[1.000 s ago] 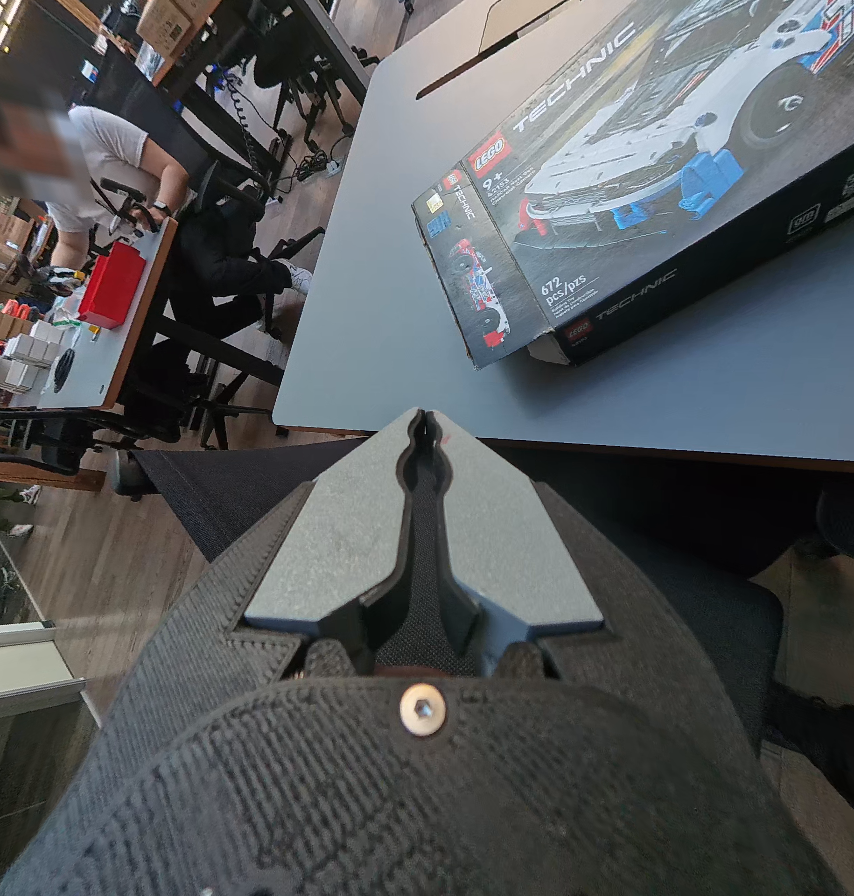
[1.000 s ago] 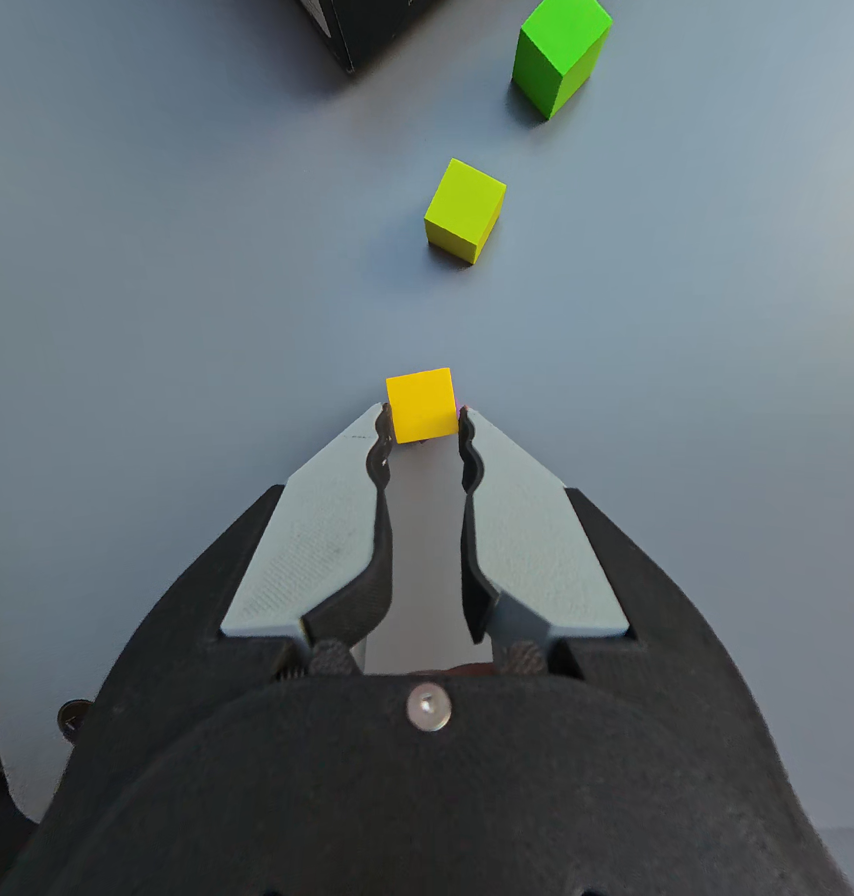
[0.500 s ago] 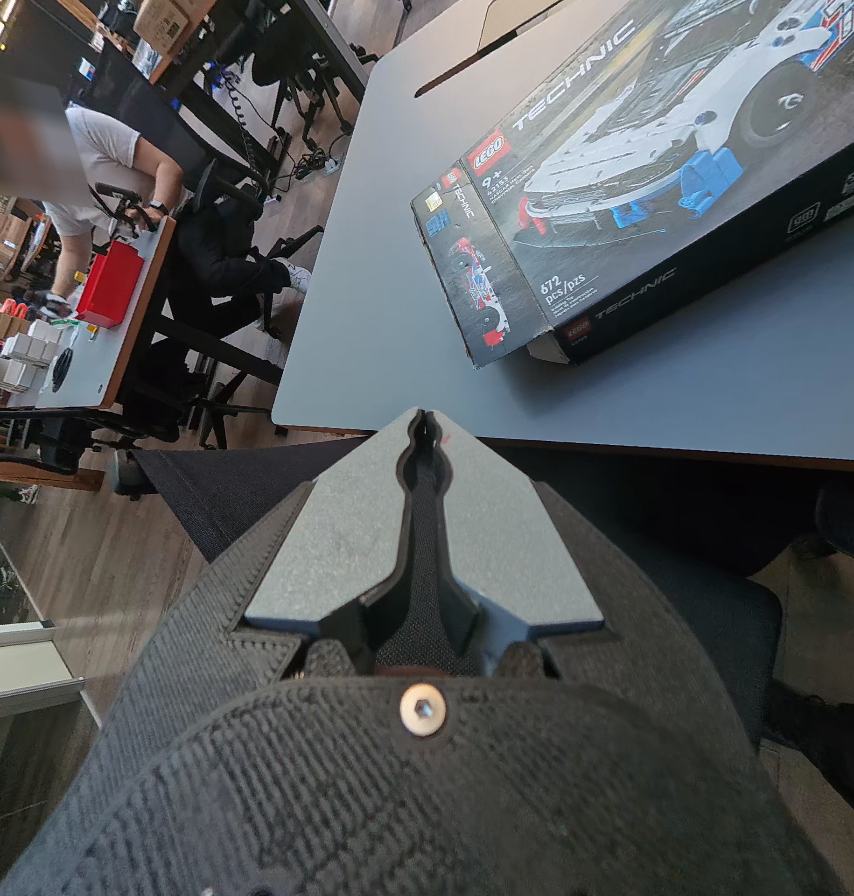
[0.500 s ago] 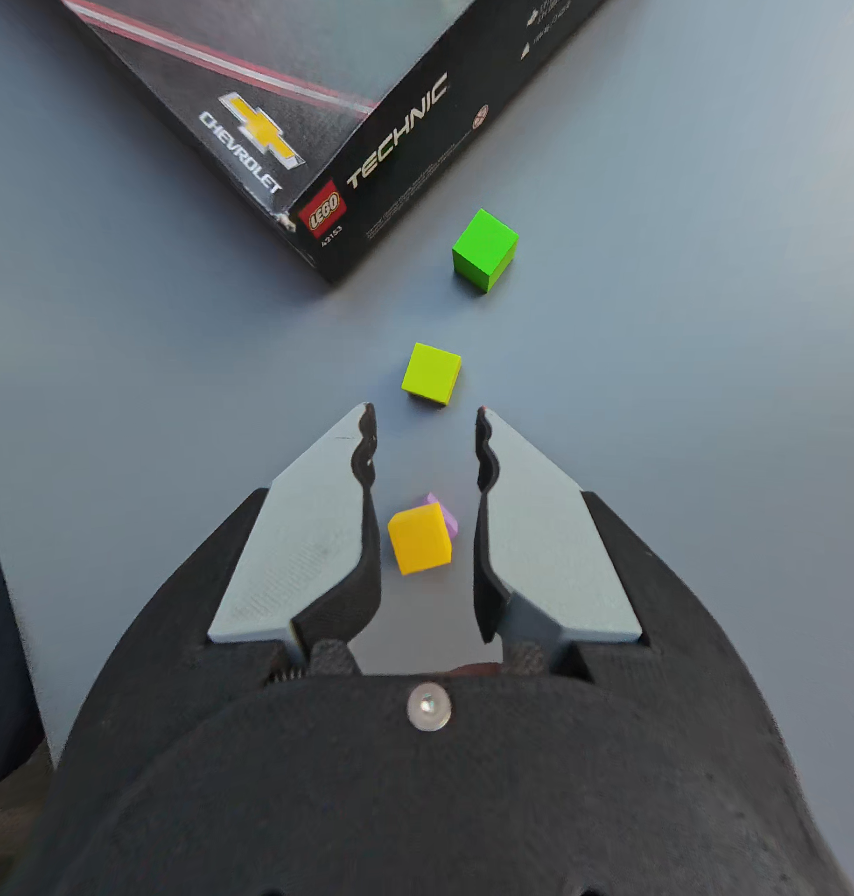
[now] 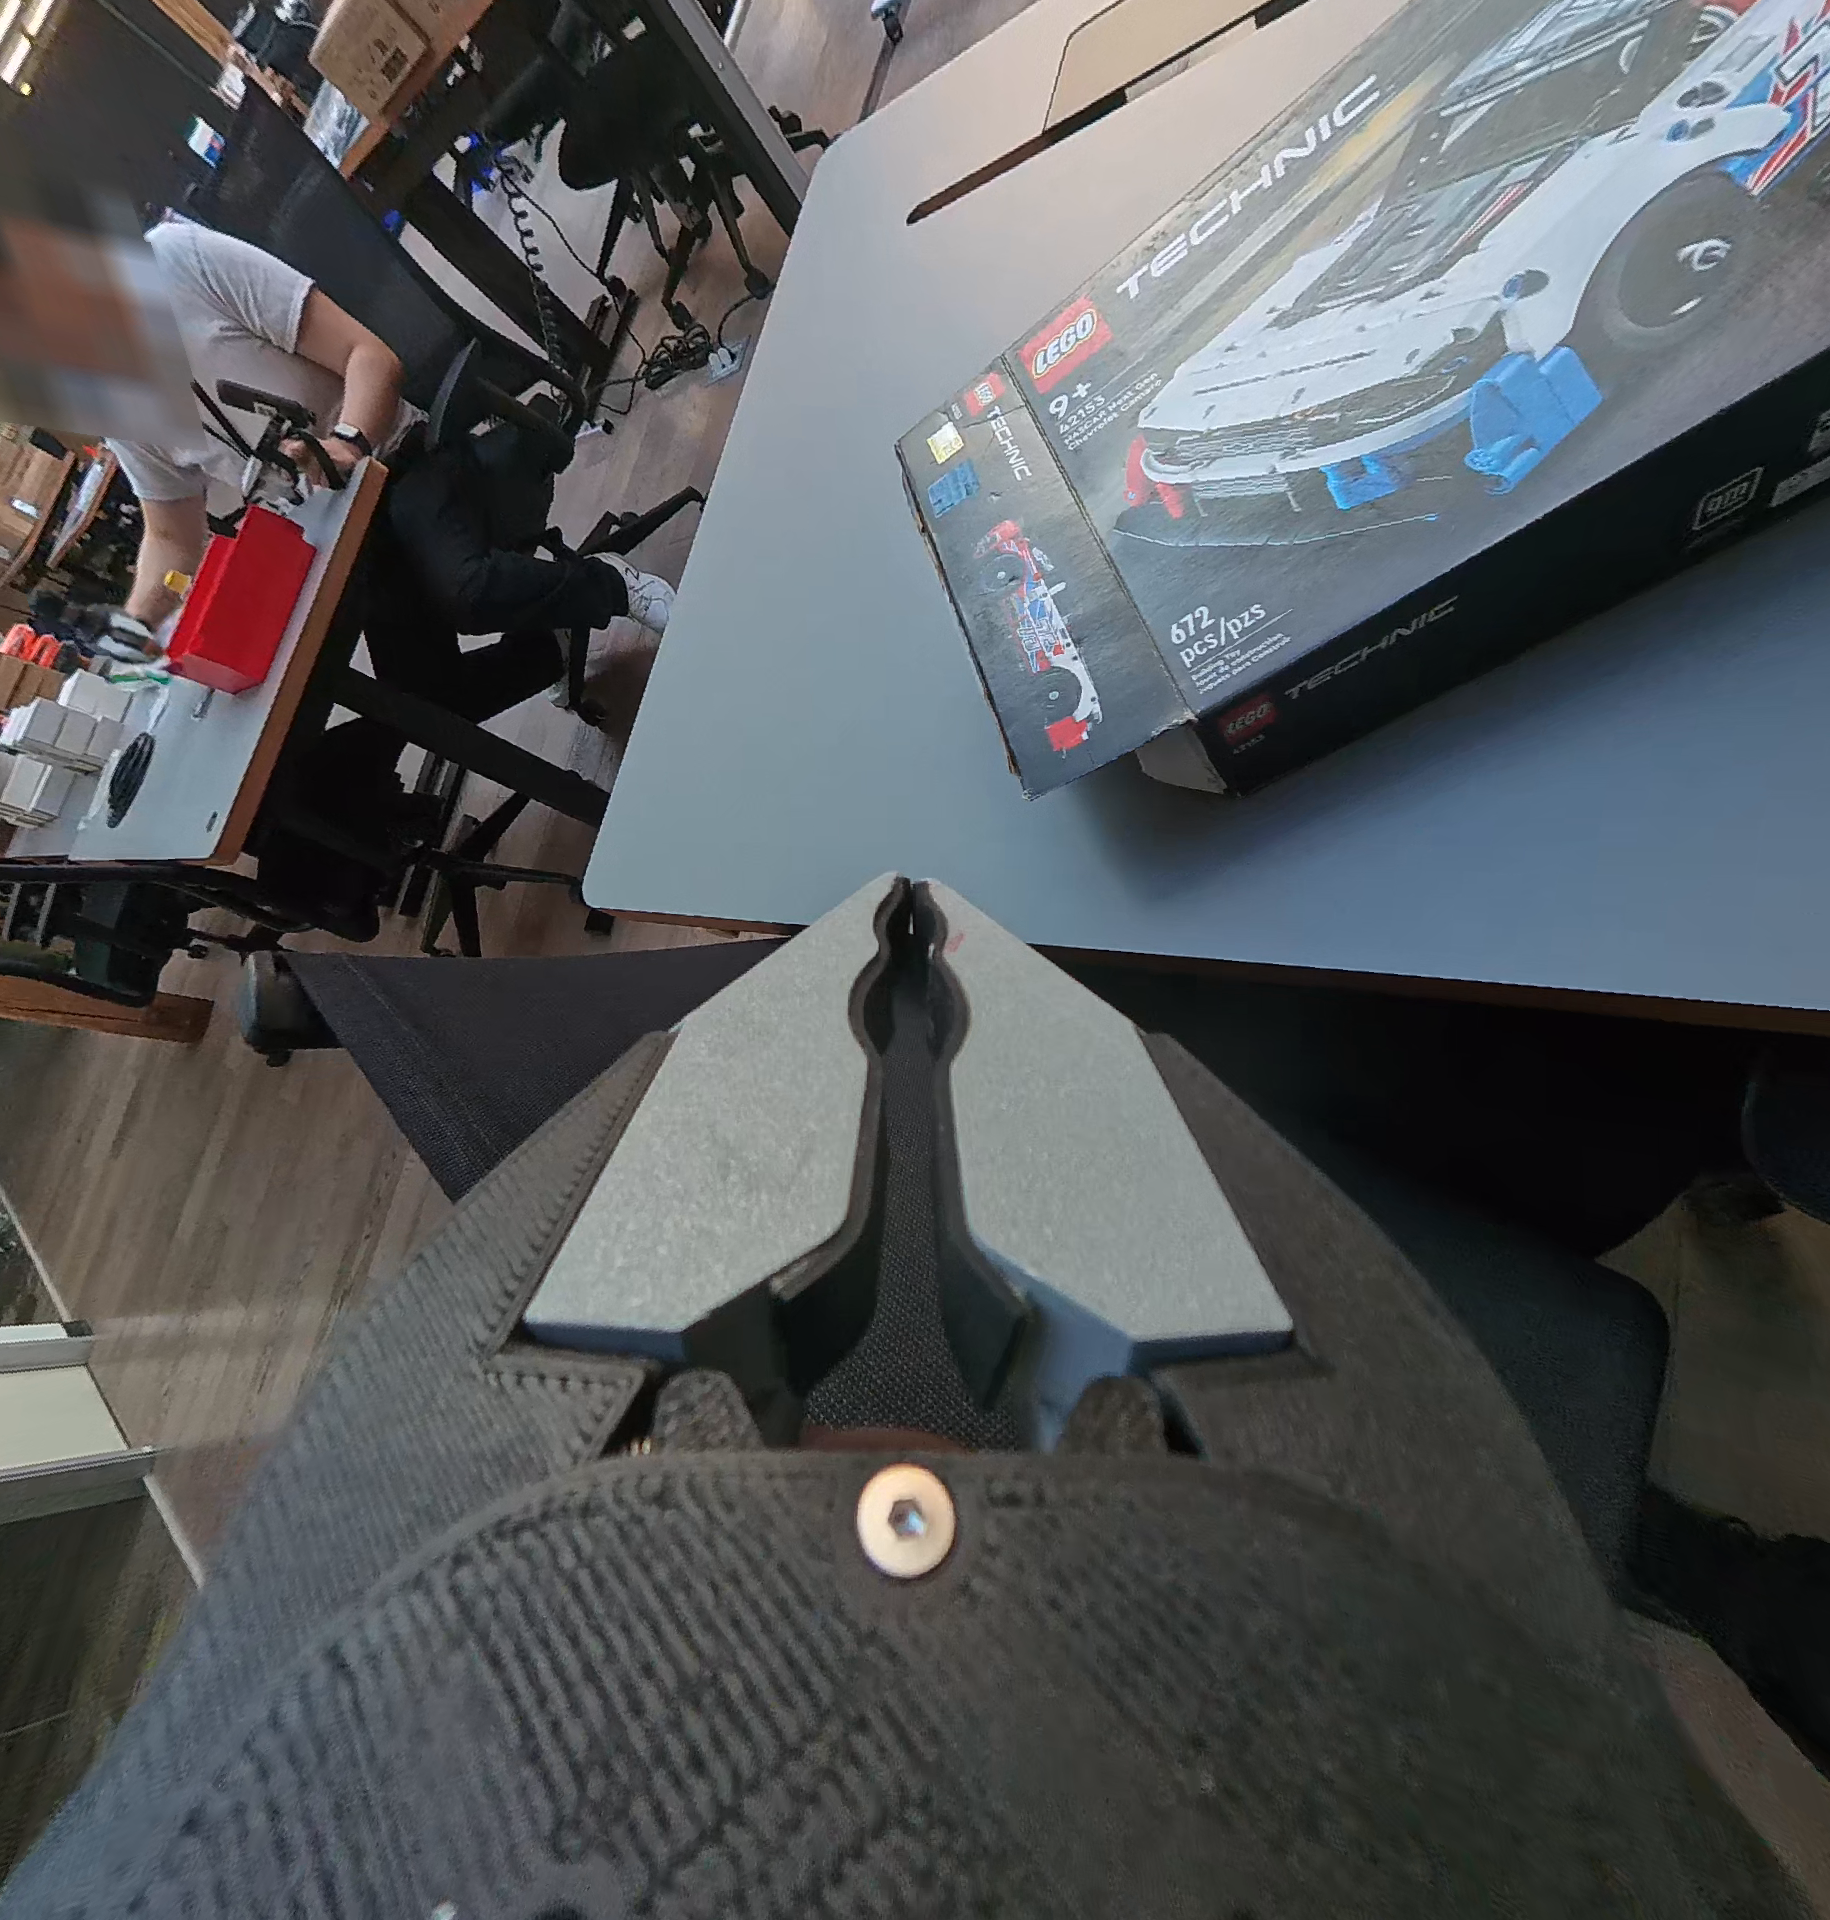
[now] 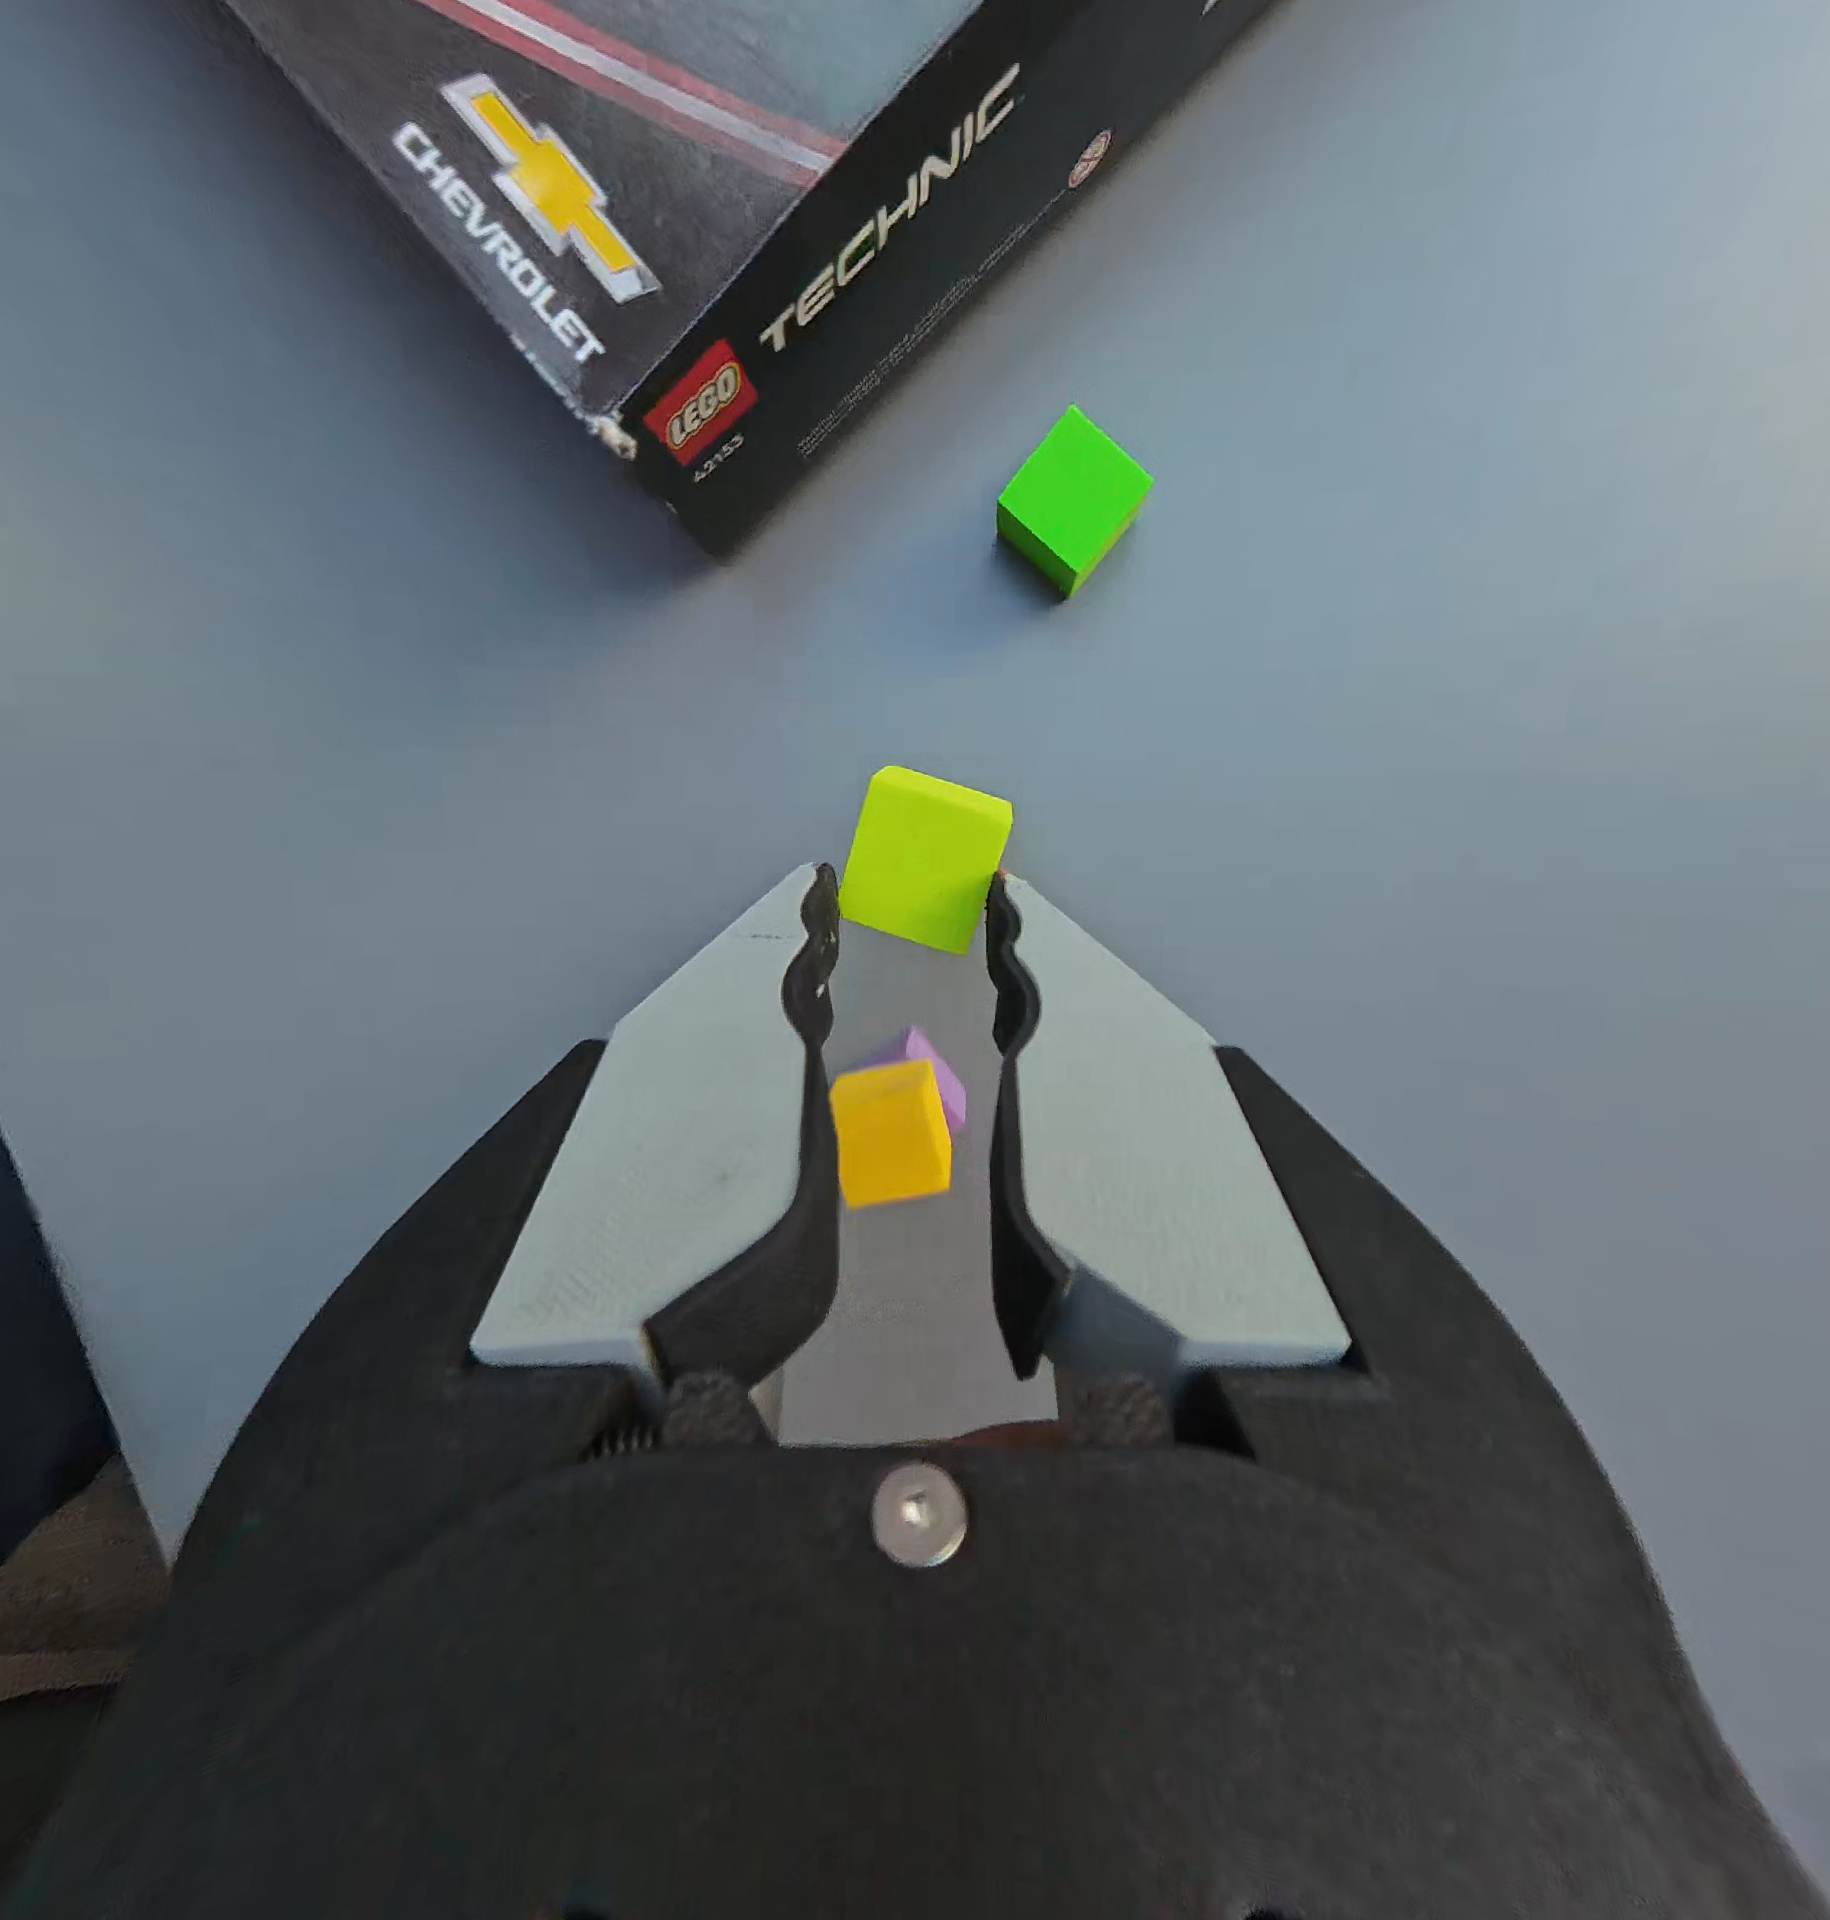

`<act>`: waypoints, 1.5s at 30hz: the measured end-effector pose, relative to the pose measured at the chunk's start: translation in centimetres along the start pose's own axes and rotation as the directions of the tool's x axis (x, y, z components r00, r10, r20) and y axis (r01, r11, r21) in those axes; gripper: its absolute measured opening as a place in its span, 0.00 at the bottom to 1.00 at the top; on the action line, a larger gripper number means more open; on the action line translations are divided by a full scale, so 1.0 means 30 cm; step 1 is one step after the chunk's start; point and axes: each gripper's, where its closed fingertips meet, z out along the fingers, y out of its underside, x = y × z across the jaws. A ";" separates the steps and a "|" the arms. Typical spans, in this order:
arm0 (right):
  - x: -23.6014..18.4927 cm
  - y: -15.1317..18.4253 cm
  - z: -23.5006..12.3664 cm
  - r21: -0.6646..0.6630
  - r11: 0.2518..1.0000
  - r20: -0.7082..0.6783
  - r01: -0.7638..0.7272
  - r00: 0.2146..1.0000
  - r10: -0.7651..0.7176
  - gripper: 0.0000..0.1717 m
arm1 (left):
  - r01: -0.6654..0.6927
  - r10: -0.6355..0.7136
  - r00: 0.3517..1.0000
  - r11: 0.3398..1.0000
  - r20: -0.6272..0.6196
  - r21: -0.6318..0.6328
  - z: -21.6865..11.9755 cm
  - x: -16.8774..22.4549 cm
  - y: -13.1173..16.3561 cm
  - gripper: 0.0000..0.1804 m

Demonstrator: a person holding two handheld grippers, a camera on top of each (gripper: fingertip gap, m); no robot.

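Right gripper [image 6: 916,883]: pinching lime cube [image 6: 926,857] at fingertips only, above yellow cube [image 6: 890,1143]; shallow hold, may slip. Left gripper [image 5: 911,894]: closed, empty, off table [image 5: 838,582].

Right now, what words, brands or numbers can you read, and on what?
I won't copy writing out; this is where it stands.
Dark toy-car box: logos, lettering, numbers on lid, side and end flap.
Lime cube, green cube, yellow cube, grey table: no writing.

grey table [image 6: 371,831], toy box [image 6: 682,156], green cube [image 6: 1072,499]
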 end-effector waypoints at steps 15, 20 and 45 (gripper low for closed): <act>-0.043 0.213 -0.064 -0.085 0.995 0.020 0.048 0.999 -0.046 0.15 | -0.015 0.015 1.000 1.000 -0.014 -0.004 0.003 0.012 0.000 0.00; -0.034 0.212 -0.077 -0.105 0.992 -0.003 0.074 0.997 -0.074 0.15 | -0.015 0.015 1.000 1.000 -0.011 -0.005 0.002 0.011 0.000 0.00; -0.039 0.213 -0.083 -0.097 0.993 0.022 0.071 0.997 -0.070 0.15 | -0.015 0.015 1.000 1.000 -0.003 -0.003 0.001 0.007 -0.001 0.00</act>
